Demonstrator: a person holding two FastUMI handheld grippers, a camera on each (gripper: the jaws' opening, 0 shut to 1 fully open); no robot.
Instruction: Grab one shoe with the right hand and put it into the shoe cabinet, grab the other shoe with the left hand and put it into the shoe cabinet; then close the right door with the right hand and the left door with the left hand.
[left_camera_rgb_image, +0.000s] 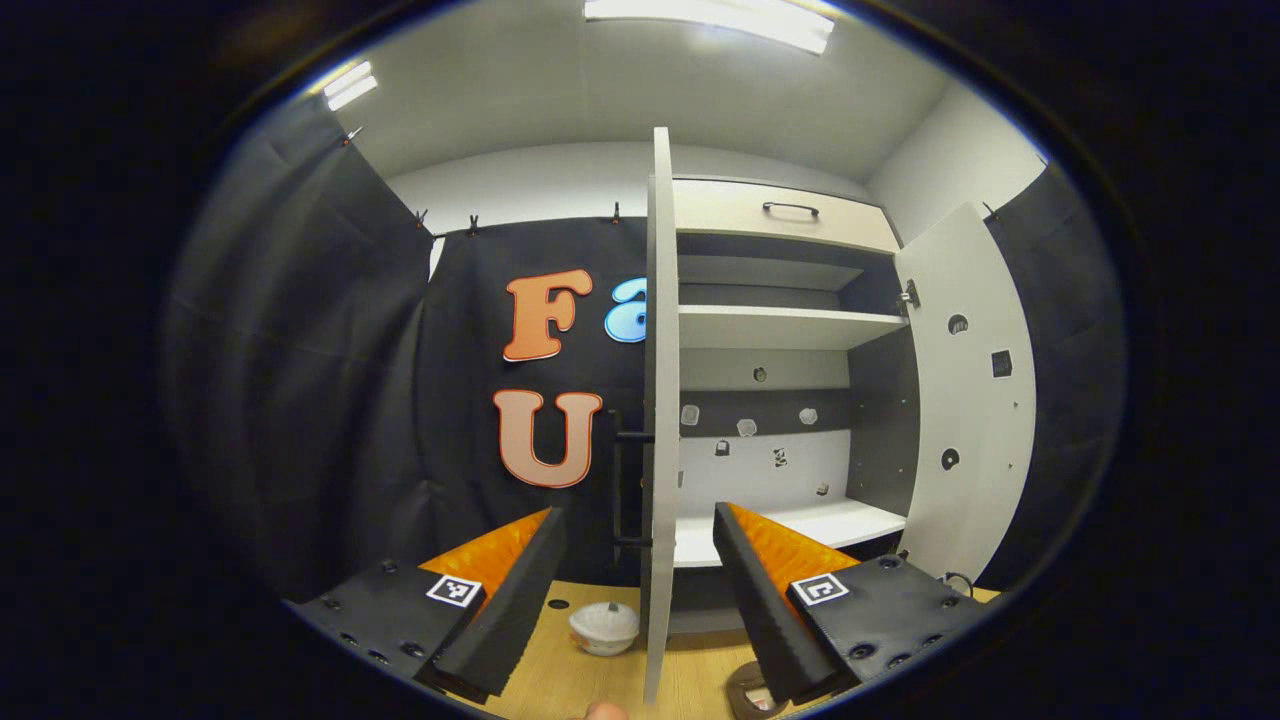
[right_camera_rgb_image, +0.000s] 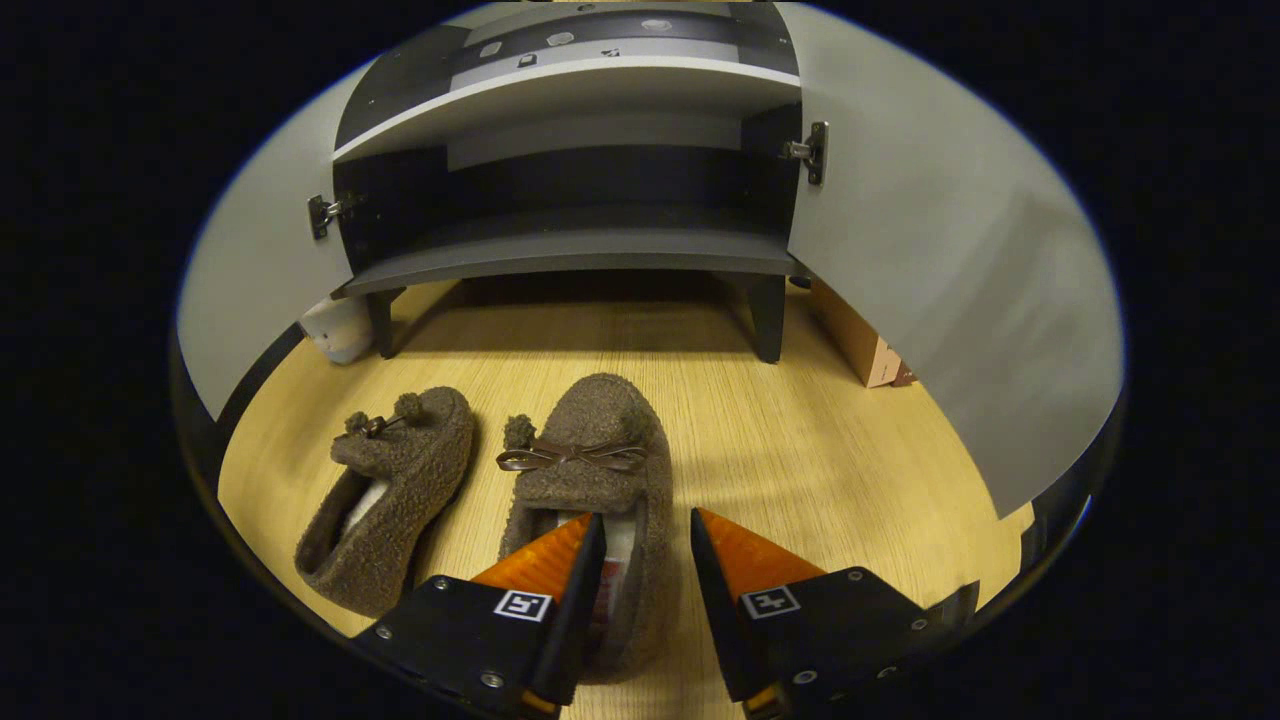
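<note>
Right hand-held gripper (right_camera_rgb_image: 645, 560), released, is straddling the near shoe's (right_camera_rgb_image: 590, 480) right collar at lower centre; its long axis is pointing toward the cabinet (right_camera_rgb_image: 570, 250). Left hand-held gripper (left_camera_rgb_image: 640, 560) is hanging open.

The left gripper (left_camera_rgb_image: 638, 590) is held up and roughly level, its two fingers spread wide apart with nothing between them. The right gripper (right_camera_rgb_image: 645, 590) is tipped downward toward the floor, its fingers parted as well; one finger (right_camera_rgb_image: 575, 570) reaches inside the opening of a shoe while the other sits outside its rim, neither visibly pressing on it.
</note>
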